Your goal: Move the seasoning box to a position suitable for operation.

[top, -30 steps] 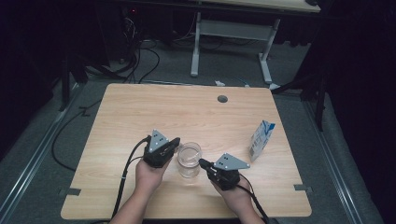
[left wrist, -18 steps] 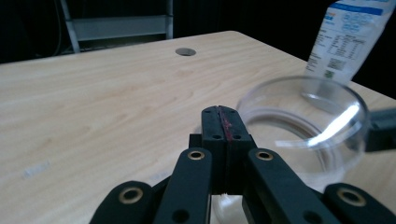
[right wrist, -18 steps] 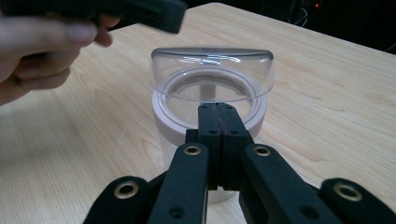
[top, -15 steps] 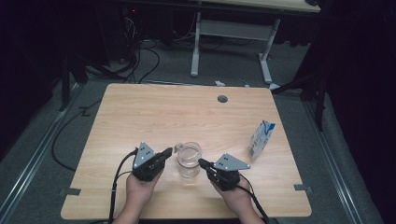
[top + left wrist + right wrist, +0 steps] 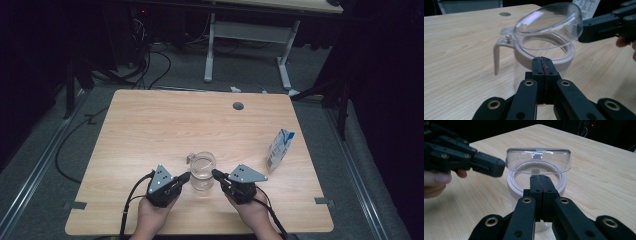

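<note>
Right now both grippers sit at the near edge of the table [image 5: 150,115], a clear jug [image 5: 202,172] between them. Left gripper [image 5: 186,176] has its jaws pressed together, nothing between them, tip pointing at the jug from the jug's left side in the high view, just beside the wall; can't tell if it touches. Right gripper [image 5: 216,174] jaws also together and empty, tip aimed at the jug from the opposite side, just beside it too.

Left gripper view: shut jaws [image 5: 541,65] rise right in front of the jug's pale collar [image 5: 564,60]; clear hinged lid [image 5: 549,25] tilted up above the rim, handle [image 5: 497,57] off to the left of the jaws. Other gripper's dark tip comes in from the upper right at the lid's edge.

Right gripper view: shut jaws [image 5: 541,186] sit just in front of the collar, lid [image 5: 538,161] standing up behind the opening, left gripper's tip [image 5: 491,166] next to the lid's left edge.

Small blue-white carton [image 5: 280,149] stands well off to the right of the right gripper. Round grommet hole [image 5: 238,106] far beyond both tips.
</note>
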